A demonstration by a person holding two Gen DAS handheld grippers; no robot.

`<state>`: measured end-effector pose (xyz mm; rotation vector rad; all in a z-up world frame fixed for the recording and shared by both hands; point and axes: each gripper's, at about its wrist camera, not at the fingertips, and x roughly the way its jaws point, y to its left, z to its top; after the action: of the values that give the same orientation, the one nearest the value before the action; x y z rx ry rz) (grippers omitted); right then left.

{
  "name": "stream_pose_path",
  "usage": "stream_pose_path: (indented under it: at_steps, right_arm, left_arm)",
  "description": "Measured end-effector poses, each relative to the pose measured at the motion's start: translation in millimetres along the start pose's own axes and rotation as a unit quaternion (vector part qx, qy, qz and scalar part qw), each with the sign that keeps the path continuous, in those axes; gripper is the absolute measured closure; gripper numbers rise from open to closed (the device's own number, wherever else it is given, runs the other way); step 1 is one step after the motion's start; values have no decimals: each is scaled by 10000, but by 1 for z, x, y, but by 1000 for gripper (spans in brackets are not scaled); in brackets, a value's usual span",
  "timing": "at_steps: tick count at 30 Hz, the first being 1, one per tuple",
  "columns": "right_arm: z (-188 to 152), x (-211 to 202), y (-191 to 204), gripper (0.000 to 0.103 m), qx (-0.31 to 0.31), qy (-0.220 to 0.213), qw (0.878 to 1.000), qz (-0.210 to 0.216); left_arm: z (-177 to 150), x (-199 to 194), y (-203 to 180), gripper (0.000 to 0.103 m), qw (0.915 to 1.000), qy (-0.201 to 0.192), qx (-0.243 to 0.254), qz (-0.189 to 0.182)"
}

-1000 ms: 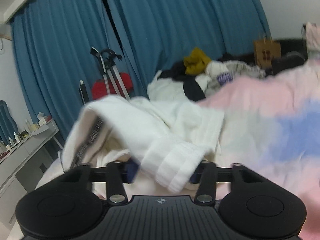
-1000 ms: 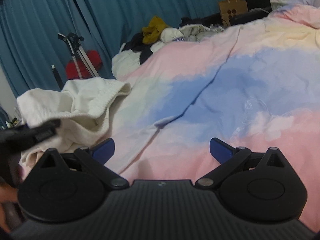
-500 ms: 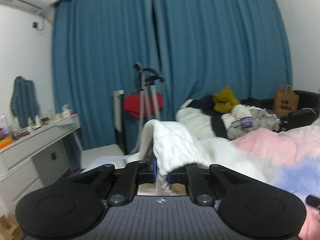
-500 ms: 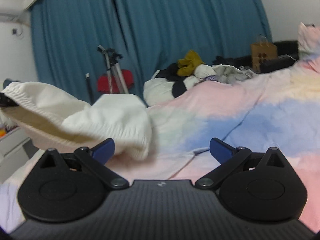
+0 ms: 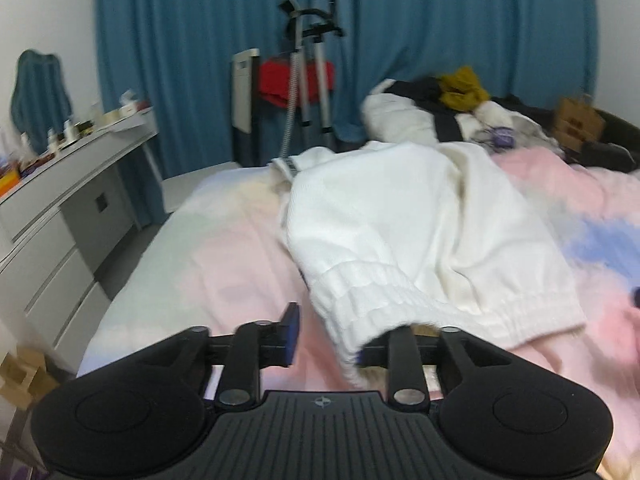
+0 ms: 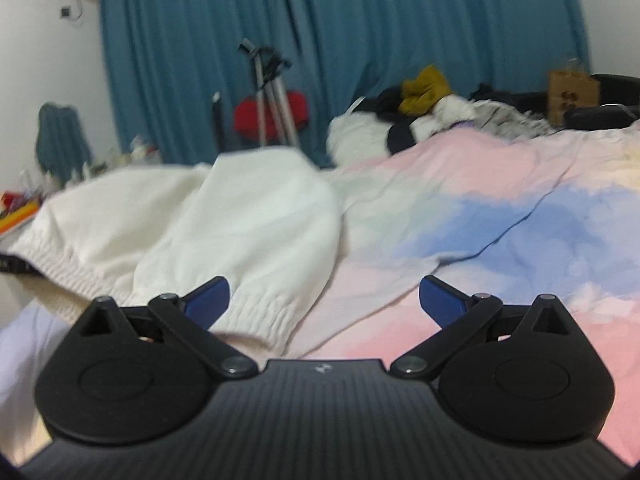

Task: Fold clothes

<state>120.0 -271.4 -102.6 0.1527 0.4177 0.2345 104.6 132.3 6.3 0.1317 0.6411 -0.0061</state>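
A white knit garment [image 5: 400, 220] with ribbed cuffs lies spread lengthwise on the pastel pink and blue bed cover [image 5: 224, 264]. My left gripper [image 5: 326, 340] is open just above the bed. The near cuff [image 5: 360, 304] drapes over its right finger, and its left blue pad [image 5: 290, 332] is bare with bedding showing beside it. In the right wrist view the same garment [image 6: 220, 220] lies to the left on the bed cover [image 6: 500, 220]. My right gripper [image 6: 324, 300] is wide open and holds nothing. Its left pad [image 6: 208, 296] sits over a ribbed cuff [image 6: 260, 316].
A pile of mixed clothes [image 5: 440, 108] [image 6: 420, 96] sits at the far end of the bed, with a brown paper bag [image 6: 572, 92] behind it. A white dresser [image 5: 60, 200] lines the left side. A metal stand with red fabric [image 5: 304, 72] stands before blue curtains.
The left gripper, shut on the white garment and holding it up half a second ago, has come down and opened. The garment now lies stretched on the bed. The right gripper stayed open.
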Motion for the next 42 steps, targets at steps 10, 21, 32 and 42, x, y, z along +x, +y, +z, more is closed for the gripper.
stream_pose_path:
  at_steps: [10,21,32,42]
  right_arm:
    - [-17,46,23,11,-678,805,9938,345]
    - [1,51,-14,32,669,-71,9977,17]
    - [-9,71,14,51,-175,437,9989,-67]
    - [21,15,24,91,-294,-136,9993,-173]
  left_arm:
    - [-18,5,-22,27,9978,218,517,354]
    - [0,42,-4,30,9974,166,-571,402]
    - [9,33,15,42,9920,-342,-987,703]
    - [9,33,-6,85,9947,-450,-821,423]
